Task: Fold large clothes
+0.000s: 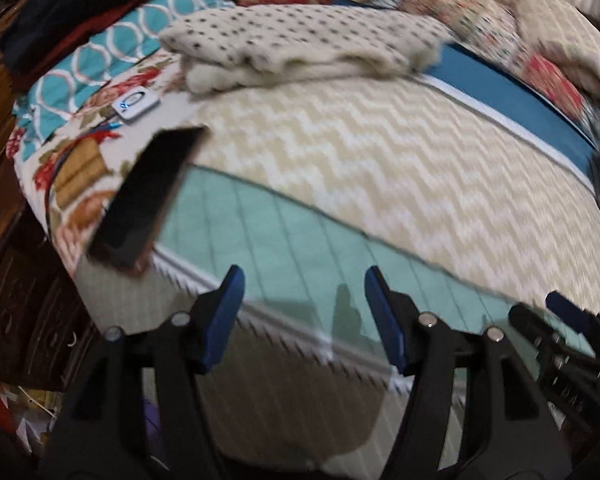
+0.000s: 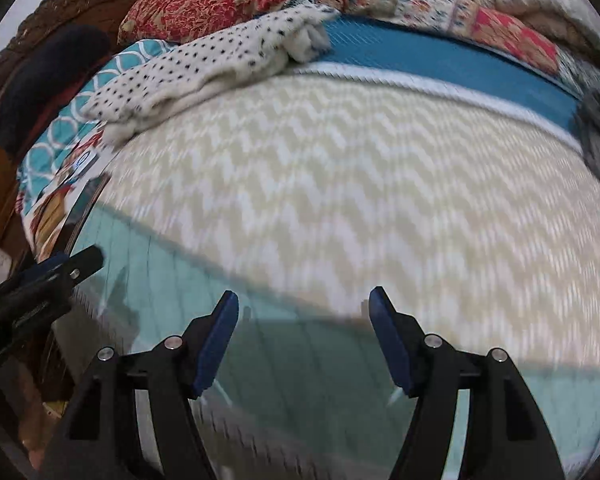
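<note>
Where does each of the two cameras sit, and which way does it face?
Left wrist: on the left gripper, aimed down across the chevron bedspread; its open fingers show, the right gripper at the lower right.
Right wrist: on the right gripper, aimed likewise; open fingers show, the left gripper at the left.
Shared: bedspread, folded dotted blanket, black phone.

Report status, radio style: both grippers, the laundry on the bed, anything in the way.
Left gripper open, empty. Right gripper open, empty. Polka-dot cloth folded at far side of bed. Black phone on bed edge, left.
</note>
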Available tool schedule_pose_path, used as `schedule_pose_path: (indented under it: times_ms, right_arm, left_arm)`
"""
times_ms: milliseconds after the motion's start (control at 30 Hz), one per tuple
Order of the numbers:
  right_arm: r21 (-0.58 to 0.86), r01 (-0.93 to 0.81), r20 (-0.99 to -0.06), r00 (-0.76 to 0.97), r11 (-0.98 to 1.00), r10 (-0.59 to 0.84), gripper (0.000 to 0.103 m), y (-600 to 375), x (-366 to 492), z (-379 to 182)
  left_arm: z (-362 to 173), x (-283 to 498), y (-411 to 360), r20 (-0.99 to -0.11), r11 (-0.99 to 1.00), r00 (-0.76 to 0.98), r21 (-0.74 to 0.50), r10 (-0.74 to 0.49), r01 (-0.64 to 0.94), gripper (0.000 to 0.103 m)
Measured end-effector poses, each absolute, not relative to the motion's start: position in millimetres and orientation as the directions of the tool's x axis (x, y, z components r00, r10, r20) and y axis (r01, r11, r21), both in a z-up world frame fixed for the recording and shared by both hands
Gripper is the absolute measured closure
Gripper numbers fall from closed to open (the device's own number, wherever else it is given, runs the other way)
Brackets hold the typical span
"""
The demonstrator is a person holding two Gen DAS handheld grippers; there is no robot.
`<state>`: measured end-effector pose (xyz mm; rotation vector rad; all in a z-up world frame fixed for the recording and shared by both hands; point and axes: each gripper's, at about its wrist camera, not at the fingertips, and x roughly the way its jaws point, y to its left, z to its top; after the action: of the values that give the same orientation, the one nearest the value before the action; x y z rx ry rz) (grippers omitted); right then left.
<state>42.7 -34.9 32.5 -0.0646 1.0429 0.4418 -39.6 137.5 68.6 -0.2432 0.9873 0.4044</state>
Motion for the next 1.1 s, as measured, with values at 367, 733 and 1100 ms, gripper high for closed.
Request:
schedule_pose_path:
  times_ms: [367, 733, 1100]
  right_arm:
    - [0.268, -0.349, -0.839, 0.373, 0.898, 0.396, 0.052, -72.6, -3.2, 36.9]
    - [0.266, -0.322, -0.878, 0.308, 0.909, 0.366, 0.053, -74.2, -12.5, 20.0]
    - [0.283, -0.318, -0.880, 0.289, 0.905, 0.377, 0.056, -78.9, -14.1, 14.8]
  left_arm:
    - [73.2, -67.3, 86.6, -0.849, 0.927, 0.474, 0.046, 0.233, -0.373, 0.043]
    - [54.5, -72.5, 89.4, -0.874, 0.923, 0.428, 0.058, 0.230, -0.379, 0.043]
    - [33.3, -71.8, 92.2, -0.884, 0.922, 0.398, 0.084, 0.244, -0.379, 0.027]
